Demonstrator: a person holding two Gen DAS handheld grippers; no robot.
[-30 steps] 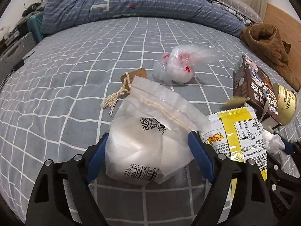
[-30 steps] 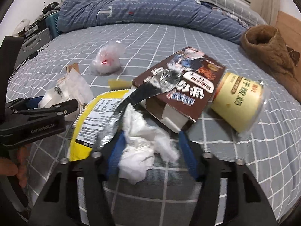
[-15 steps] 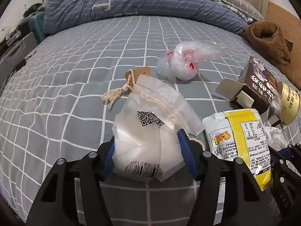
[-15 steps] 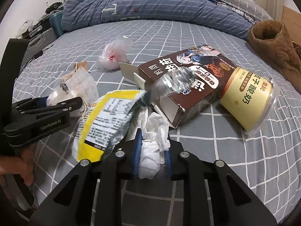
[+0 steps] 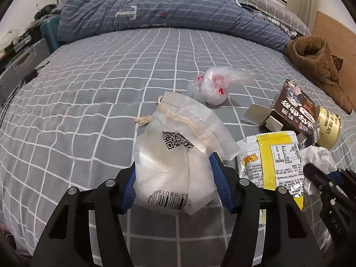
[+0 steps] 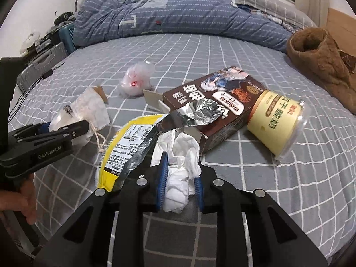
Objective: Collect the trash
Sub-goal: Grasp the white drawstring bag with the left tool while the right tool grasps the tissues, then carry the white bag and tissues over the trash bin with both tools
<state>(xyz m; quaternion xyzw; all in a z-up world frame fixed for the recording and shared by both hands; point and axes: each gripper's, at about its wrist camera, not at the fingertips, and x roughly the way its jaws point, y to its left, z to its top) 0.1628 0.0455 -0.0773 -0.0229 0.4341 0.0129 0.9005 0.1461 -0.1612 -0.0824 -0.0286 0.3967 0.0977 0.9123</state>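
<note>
White crumpled tissue (image 6: 181,175) sits clamped in the right gripper (image 6: 180,185), ready for collection; the left gripper (image 5: 173,181) squeezes a translucent drawstring pouch (image 5: 175,155). Just ahead of both, on the bed (image 5: 89,93), lie a yellow snack wrapper (image 6: 124,146) and brown carton (image 6: 213,102).

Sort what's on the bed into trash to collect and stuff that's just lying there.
Trash for the job:
- translucent pouch, clamped by left gripper
- crumpled tissue, clamped by right gripper
- yellow snack wrapper
- brown carton
- yellow cup
- knotted plastic bag

Just lying about:
- blue quilt
- brown garment
</note>
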